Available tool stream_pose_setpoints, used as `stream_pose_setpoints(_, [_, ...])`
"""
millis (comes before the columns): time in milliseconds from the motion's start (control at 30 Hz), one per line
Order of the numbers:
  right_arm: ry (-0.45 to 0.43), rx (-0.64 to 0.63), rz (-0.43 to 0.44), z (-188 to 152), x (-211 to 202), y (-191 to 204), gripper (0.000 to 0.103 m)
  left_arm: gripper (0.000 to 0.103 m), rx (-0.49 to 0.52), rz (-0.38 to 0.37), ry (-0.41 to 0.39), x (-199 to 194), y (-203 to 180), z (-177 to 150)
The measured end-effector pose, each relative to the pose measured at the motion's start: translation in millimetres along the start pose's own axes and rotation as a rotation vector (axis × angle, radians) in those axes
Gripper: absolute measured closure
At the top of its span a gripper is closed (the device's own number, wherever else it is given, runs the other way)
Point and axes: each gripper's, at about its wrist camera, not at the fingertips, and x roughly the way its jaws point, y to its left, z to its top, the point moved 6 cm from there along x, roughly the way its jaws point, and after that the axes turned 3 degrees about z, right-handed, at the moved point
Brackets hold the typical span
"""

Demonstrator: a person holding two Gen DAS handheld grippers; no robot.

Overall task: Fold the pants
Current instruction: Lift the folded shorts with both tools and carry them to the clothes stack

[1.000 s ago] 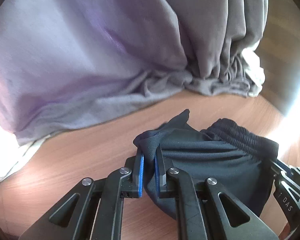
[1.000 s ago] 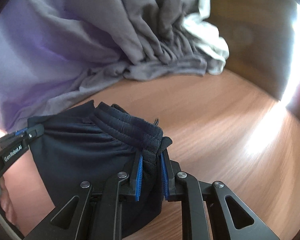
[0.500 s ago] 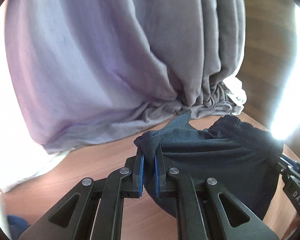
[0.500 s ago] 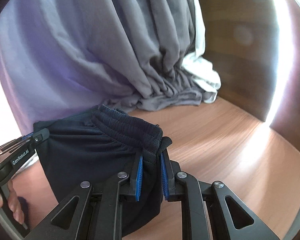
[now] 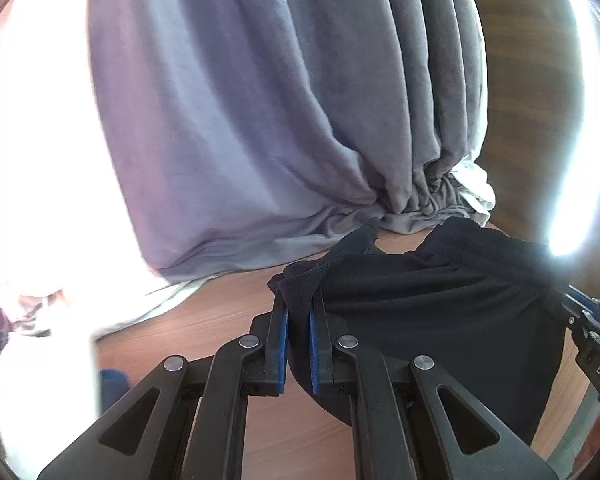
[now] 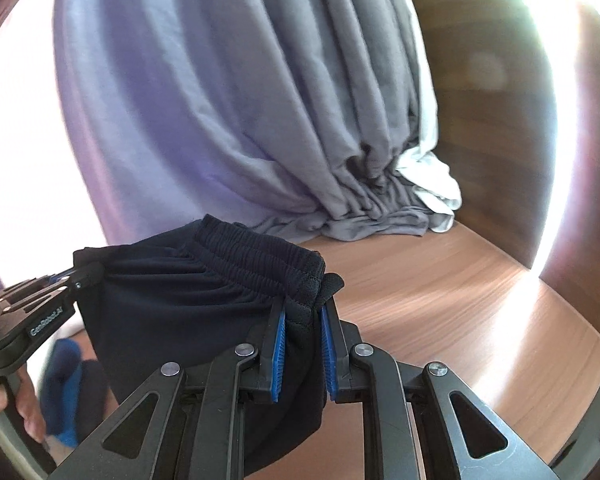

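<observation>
While both grippers clamp the pants point(image 5: 440, 320), the cloth hangs above the table point(image 6: 440, 300). The left gripper point(image 5: 298, 320) and right gripper point(image 6: 303, 320) pinch opposite waistband ends

Strong daylight blows out the left side of both views — pure white glare. A glare streak runs down the right edge. Fisheye bending curves the edges; slight blur throughout.

One pair of dark pants point(image 5: 440, 312); two tongs, left point(image 5: 298, 334) and right point(image 6: 303, 344); one grey curtain point(image 6: 228, 100); one white cloth point(image 6: 432, 184); one wooden counter point(image 6: 440, 300); one blue item point(image 6: 64, 392).
</observation>
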Motion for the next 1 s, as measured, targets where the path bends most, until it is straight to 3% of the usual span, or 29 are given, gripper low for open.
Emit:
stream_pose_setpoints(167, [-0.003, -0.055, 0.066, -7, -15, 26, 0.086, 0.093, 0.005, 0.059, 0.009, -23, 24, -9])
stream_pose_setpoints(333, [-0.004, -0.068, 0.1, -12, -25, 51, 0.086, 0.093, 0.005, 0.079, 0.014, -35, 50, -12])
stream_pose_setpoints(533, [-0.022, -0.084, 0.114, -17, -36, 93, 0.086, 0.093, 0.026, 0.069, -0.038, -49, 95, -7])
stream_pose_setpoints(800, [-0.084, -0.047, 0.043, -39, -45, 175, 0.086, 0.093, 0.089, -0.057, -0.118, -47, 180, -4])
stream_pose_setpoints(1000, [-0.097, 0.029, -0.062, -58, -53, 243, 0.086, 0.092, 0.158, -0.154, -0.112, -38, 239, 0])
